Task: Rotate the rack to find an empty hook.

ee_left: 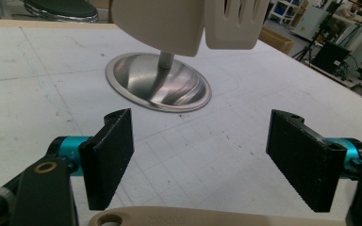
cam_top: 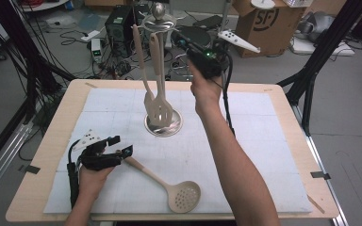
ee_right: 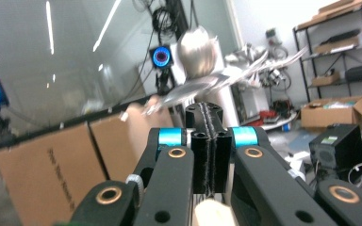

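On the table, toward 12 o'clock from the mat's [cam_top: 264,141] middle, stands the rack [cam_top: 158,21]. Two tools already hang from it: a spatula [cam_top: 149,100] and a slotted turner [cam_top: 163,111], their heads just above the steel base [cam_top: 169,129]. That much of the hanging job looks done.

A skimmer [cam_top: 184,195] lies flat at about 6 o'clock. Its handle runs up toward 9 o'clock, into the left gripper [cam_top: 120,146]. In the left gripper view the handle's holed end [ee_left: 122,218] sits low between the jaws, which stand wide apart and touch nothing. So the skimmer is framed for a grasp but not yet gripped.

The right gripper [cam_top: 176,37] is raised at the rack's top, at 1 o'clock from the base. In the right gripper view its jaws [ee_right: 210,141] are pressed fully together, with the rack's knob [ee_right: 197,44] blurred just beyond them. A pale bit shows below the jaws, but I cannot tell what it is or whether anything is pinched.

Judging from this, two thirds of the work is finished. What remains is closing on the skimmer, lifting it, and threading its hole onto a free hook.
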A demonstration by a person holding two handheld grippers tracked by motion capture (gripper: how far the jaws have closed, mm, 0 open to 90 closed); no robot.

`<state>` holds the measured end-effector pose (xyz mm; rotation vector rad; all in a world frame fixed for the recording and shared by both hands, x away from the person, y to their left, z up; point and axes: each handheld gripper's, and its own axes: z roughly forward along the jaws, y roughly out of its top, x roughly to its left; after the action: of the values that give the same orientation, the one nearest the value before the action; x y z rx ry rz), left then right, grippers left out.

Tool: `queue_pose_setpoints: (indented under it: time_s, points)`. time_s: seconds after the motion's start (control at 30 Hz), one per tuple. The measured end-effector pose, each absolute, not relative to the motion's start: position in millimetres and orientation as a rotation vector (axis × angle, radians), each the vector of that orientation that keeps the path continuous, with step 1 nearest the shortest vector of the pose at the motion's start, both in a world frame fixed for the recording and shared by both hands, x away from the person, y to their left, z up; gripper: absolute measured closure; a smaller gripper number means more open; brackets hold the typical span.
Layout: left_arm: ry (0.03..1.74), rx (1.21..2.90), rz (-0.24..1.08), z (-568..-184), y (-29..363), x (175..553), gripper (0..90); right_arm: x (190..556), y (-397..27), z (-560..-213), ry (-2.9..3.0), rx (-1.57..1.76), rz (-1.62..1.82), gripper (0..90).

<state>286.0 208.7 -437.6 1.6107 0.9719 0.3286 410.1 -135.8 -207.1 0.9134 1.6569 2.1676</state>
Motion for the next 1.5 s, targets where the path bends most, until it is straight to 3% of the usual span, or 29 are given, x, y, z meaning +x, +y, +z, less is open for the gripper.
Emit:
queue_pose_setpoints:
  time_s: [0.27,0.6,1.5]
  points:
    - [0.973,1.613,0.329,-437.9,208.7,286.0,24.4,415.0,-137.0,-207.9,1.697,0.965,2.132,90.0]
    - [0.973,1.610,0.327,-437.3,208.6,285.1,24.4,392.8,-98.0,-196.6,1.768,0.821,2.088,90.0]
    - [0.974,1.616,0.326,-438.0,207.9,285.4,24.4,395.9,-89.4,-206.2,1.810,0.884,2.046,90.0]
